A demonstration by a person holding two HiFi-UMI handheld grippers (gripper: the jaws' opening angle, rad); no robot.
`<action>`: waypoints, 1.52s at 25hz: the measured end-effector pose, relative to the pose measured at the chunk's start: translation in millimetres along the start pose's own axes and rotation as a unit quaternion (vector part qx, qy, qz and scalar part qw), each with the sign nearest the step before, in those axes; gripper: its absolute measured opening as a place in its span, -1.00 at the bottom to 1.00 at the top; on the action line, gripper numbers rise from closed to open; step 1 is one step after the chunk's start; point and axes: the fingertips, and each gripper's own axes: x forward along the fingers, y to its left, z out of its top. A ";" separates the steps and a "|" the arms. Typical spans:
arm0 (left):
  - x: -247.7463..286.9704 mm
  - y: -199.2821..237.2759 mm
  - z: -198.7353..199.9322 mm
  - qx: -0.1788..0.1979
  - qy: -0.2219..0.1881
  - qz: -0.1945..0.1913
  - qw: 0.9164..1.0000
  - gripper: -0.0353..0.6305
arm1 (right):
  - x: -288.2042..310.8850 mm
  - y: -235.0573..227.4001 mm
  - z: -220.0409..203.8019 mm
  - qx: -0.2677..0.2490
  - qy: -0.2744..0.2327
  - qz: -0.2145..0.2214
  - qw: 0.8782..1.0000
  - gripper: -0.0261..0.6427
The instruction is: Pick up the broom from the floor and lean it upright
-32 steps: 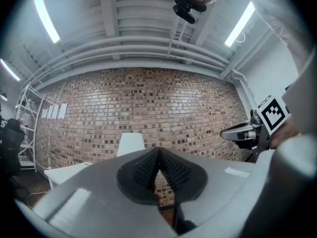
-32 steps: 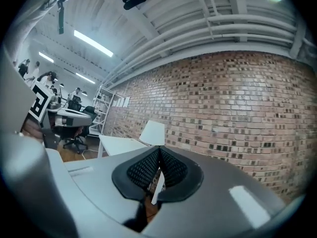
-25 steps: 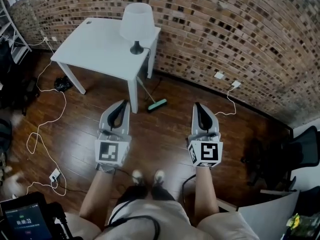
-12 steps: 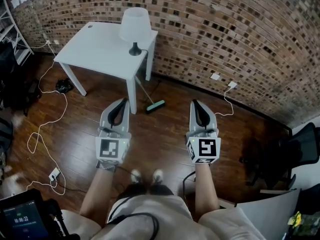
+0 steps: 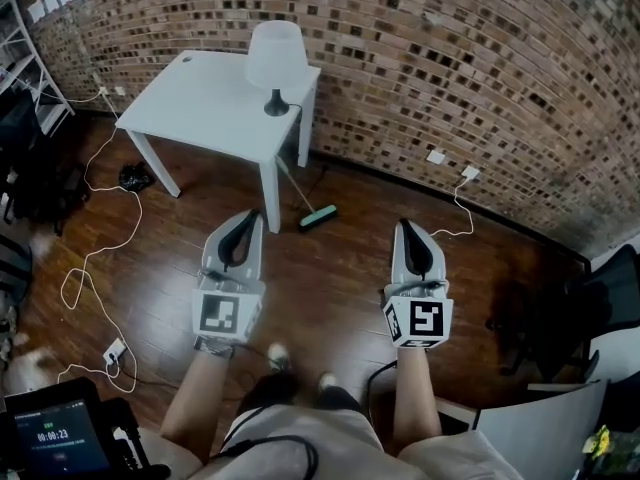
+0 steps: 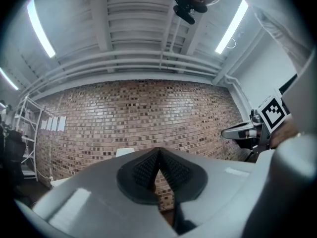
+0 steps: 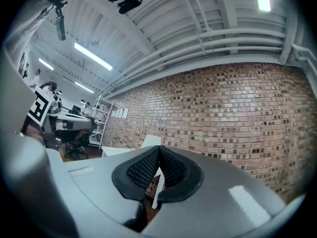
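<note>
Both shoes (image 5: 300, 366) stood side by side a second ago and are now staggered, the right one further back. Both tongs sit a little lower in the head view than they did.

The left tongs (image 5: 254, 216) are pressed together with nothing between the pads. The right tongs (image 5: 405, 224) are likewise pressed together and empty. Each carries a cube with black-and-white square markers, which are patterns and not words.

A dark screen (image 5: 58, 438) at the lower left shows a timer that seems to read 00:00:23. No other writing is legible, and the pale sheets high on the brick wall (image 5: 450, 58) are too small to read.

The broom (image 5: 316, 217) has its green head on the floor (image 5: 320, 288), just beside the worktop's near right leg. Its thin handle slants back under that corner, and I cannot tell whether it touches the leg.

A white lamp (image 5: 275, 56) stands by the right edge of the white worktop (image 5: 195, 98).

The floor is dark glossy wood, and the curved wall is red-brown brick with two sockets (image 5: 437, 155) low down. A white cable (image 5: 92, 258) loops along the left side of the floor. A shelf (image 5: 25, 48) stands at the far left and a black chair (image 5: 600, 308) at the right. Between both tongs and the broom, the boards lie open.
</note>
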 end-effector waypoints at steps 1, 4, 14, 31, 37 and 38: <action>-2.2 -1.5 -0.5 0.001 0.002 0.000 1.000 -0.89 | -3.6 -1.4 -0.4 0.002 0.000 -0.001 1.000 -0.89; -7.8 -7.8 0.3 0.001 0.004 0.001 1.000 -0.89 | -15.0 -6.2 0.5 0.007 -0.002 -0.007 1.000 -0.89; -69.3 -94.1 20.7 0.018 -0.018 0.012 1.000 -0.89 | -126.1 -37.0 17.2 0.011 -0.013 -0.001 1.000 -0.89; -185.4 -155.9 44.9 -0.001 -0.001 0.018 1.000 -0.89 | -254.4 -11.0 31.2 0.038 -0.006 0.011 0.999 -0.89; -206.1 -148.7 42.7 0.005 0.009 0.004 1.000 -0.89 | -270.4 9.4 35.9 0.039 0.000 0.006 0.999 -0.89; -208.3 -145.9 42.2 0.007 0.009 0.002 1.000 -0.89 | -271.7 13.7 36.7 0.039 0.000 0.005 0.999 -0.89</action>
